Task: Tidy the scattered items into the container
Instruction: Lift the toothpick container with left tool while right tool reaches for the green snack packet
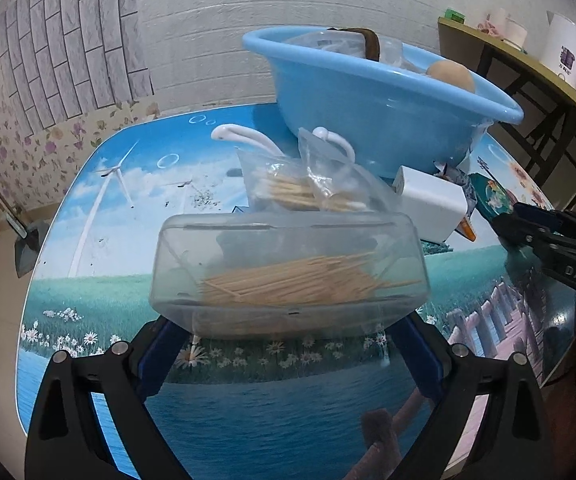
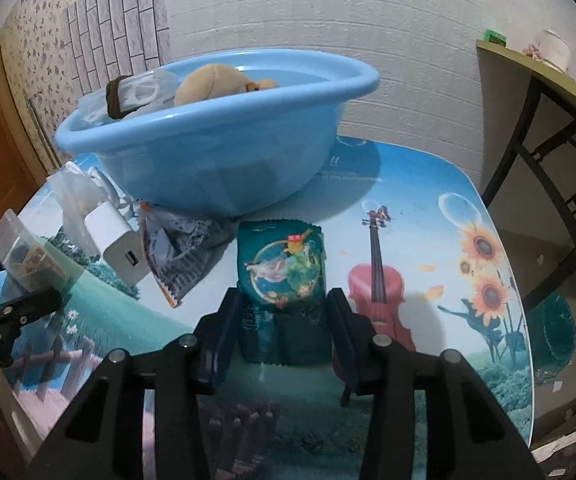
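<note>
Looming at twelve o'clock, the basin [image 1: 368, 120] already held a plush toy, its rim high enough to catch a load. Clamped in the left gripper [image 1: 288, 344], the toothpick box [image 1: 288, 276] could slip. Astride the green packet [image 2: 281, 276], the right gripper [image 2: 283, 320] looked unclenched and might crush it.

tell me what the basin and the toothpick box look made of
Basin: likely plastic, smooth glossy light blue with a rolled rim. Toothpick box: clear hard plastic by the look, slightly cloudy, since the pale sticks inside show through its walls.
</note>
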Tool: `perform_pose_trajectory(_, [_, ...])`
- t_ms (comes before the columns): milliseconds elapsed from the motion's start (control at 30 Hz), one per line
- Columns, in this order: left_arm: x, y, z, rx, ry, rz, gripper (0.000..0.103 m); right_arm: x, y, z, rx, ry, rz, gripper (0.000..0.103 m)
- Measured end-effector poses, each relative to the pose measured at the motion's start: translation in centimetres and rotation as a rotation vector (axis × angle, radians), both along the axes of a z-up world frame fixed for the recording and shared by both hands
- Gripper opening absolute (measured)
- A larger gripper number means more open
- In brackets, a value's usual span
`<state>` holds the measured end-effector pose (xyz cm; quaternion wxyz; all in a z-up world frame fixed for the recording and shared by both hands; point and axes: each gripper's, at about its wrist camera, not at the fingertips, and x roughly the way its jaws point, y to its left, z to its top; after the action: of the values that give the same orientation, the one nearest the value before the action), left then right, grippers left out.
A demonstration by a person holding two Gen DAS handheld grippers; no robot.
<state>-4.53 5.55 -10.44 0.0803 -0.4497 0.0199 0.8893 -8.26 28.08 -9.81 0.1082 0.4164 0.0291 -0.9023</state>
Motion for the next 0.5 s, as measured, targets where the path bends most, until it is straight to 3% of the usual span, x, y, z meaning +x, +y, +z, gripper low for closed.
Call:
perform_pose_trajectory(133, [0.0, 0.4, -0.3, -0.020, 0.005, -0.005, 0.103, 1.2, 0.5, 0.2, -0.026, -0.004, 0.034, 0.040])
perform_pose_trajectory(333, [0.2, 0.4, -0.3, -0.017, 0.018, -0.005, 0.103, 3.3, 1.6, 0.3, 0.029, -0.019, 0.073, 0.040])
perform_pose_trajectory(500, [0.2, 0.6, -0.2, -0.016, 0.024, -0.003, 0.103, 4.8, 2.3, 0.5, 0.033, -0.021, 0.087, 0.047])
